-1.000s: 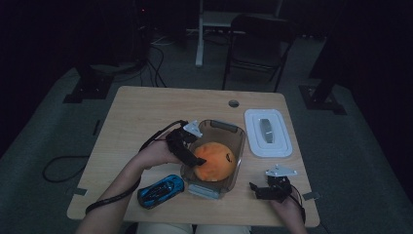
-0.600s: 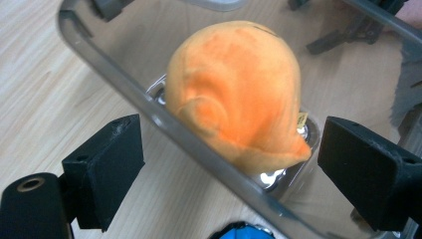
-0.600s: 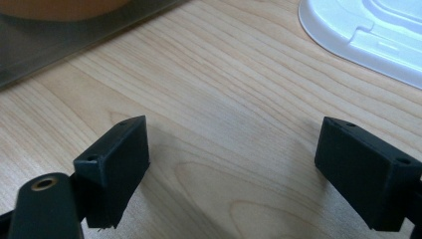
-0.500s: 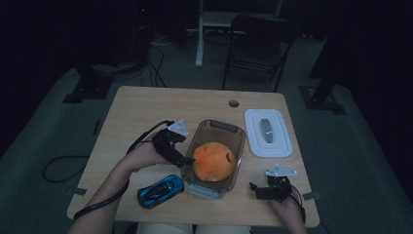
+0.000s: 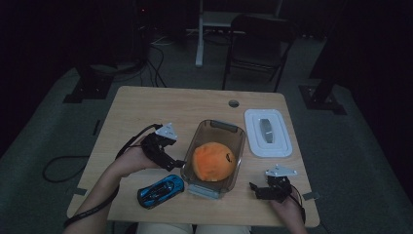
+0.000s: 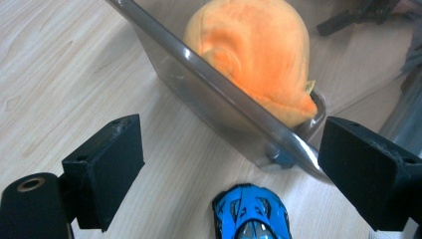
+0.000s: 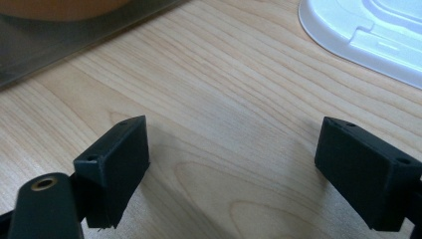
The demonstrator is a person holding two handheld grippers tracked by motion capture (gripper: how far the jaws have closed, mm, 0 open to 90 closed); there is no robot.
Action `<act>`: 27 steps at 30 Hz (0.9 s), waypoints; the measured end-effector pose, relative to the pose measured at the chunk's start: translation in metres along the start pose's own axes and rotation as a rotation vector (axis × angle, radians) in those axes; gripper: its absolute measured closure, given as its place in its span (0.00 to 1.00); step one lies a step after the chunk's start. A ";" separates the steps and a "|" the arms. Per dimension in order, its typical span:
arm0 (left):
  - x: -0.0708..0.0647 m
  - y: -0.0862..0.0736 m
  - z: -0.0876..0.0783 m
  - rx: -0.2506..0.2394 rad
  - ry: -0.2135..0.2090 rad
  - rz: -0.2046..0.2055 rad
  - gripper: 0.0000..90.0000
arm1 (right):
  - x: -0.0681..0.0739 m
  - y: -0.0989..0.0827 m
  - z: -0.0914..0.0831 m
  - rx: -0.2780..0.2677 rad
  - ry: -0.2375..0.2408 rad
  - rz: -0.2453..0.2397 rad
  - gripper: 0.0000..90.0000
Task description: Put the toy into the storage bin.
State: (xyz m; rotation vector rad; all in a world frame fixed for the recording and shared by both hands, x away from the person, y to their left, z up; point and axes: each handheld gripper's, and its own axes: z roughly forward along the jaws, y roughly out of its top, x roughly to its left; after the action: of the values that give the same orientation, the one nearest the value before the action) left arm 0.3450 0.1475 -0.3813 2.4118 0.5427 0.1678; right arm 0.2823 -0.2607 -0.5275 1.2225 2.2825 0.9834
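An orange plush ball [image 5: 213,161] lies inside a clear plastic container [image 5: 234,133] at the table's middle. A blue toy car [image 5: 160,190] rests on the wood just left of the container's near corner. My left gripper [image 5: 176,164] hovers left of the container, open and holding nothing; in the left gripper view the car [image 6: 251,214] sits low between the jaws, with the container wall [image 6: 219,94] and plush ball [image 6: 254,50] beyond. My right gripper [image 5: 256,189] rests open near the front right edge, with bare wood between its jaws [image 7: 231,164].
A white container lid [image 5: 268,132] lies flat at the right, also seen in the right gripper view [image 7: 368,35]. A round cable hole [image 5: 234,103] marks the table's far side. A chair [image 5: 258,44] stands behind the table on dark floor.
My left gripper has drawn back leftwards from over the container's left rim to the table beside it, staying open. The right gripper has stayed put.
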 end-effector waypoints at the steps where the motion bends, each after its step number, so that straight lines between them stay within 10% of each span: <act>1: -0.001 -0.002 -0.001 0.002 -0.001 0.000 0.13 | 0.000 0.000 0.000 0.000 0.000 0.000 0.15; 27: -0.017 -0.060 0.004 0.077 0.026 -0.021 0.13 | 0.000 0.000 0.000 0.001 0.000 0.001 0.15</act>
State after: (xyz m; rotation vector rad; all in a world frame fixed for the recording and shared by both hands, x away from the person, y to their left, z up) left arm 0.3104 0.1806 -0.4219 2.4805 0.5956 0.1721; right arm 0.2823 -0.2607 -0.5274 1.2238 2.2833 0.9827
